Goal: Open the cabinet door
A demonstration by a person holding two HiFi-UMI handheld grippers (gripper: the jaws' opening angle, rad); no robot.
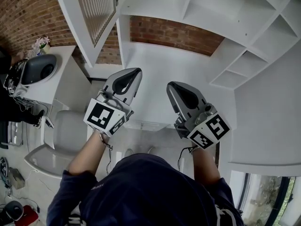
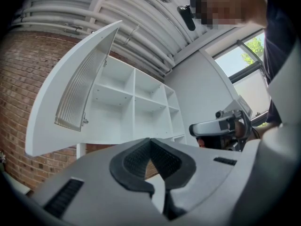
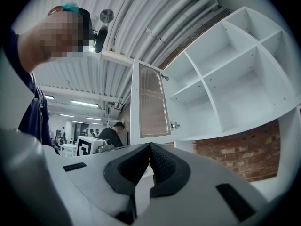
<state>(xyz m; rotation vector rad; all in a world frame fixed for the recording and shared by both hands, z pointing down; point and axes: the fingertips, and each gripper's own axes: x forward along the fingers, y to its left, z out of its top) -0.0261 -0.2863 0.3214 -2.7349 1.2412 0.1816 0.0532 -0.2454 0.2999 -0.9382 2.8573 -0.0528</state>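
The left claw (image 1: 134,73) and the right claw (image 1: 171,85) are side by side, each pressed together with nothing between its tips. The cabinet door (image 1: 77,18) stands swung wide open, up and to the left of the left claw and touching neither. The white shelves (image 1: 221,13) are above and ahead of the right claw.

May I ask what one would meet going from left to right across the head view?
dark rounded appliance → open cabinet door → left gripper → right gripper → white open shelves
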